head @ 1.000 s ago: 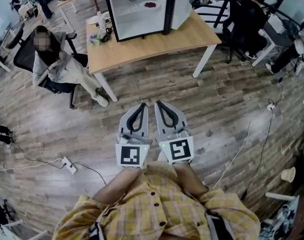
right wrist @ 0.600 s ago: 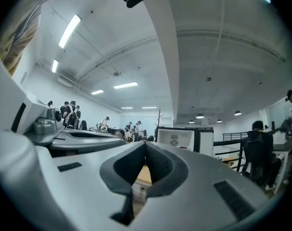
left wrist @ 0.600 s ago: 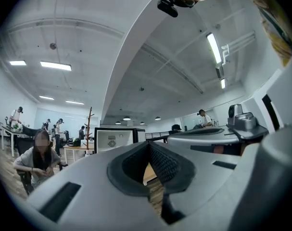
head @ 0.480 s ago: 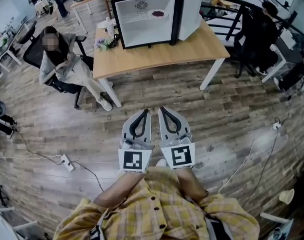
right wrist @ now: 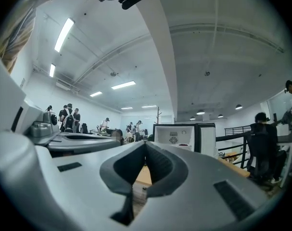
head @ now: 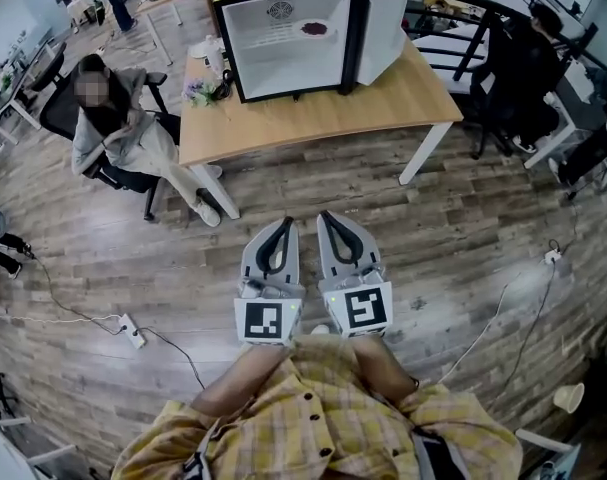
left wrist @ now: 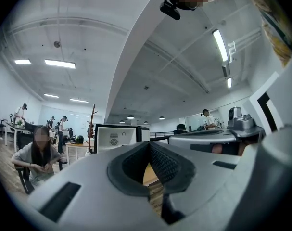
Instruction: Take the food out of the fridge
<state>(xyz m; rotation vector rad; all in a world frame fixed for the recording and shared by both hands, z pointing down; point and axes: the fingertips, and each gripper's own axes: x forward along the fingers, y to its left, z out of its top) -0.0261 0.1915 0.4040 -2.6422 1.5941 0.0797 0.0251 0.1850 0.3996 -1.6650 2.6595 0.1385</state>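
In open fridge [head: 273,63], dark food [head: 314,28]

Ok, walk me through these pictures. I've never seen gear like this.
No robot here: a person holds a left gripper and a right gripper, each with a marker cube. The head view looks down from the person's head; the other two come from cameras riding on each gripper, looking along its fingers. Both pairs are closed on nothing. Ahead, on a wooden table, stands a small fridge, door open, with dark red food inside.
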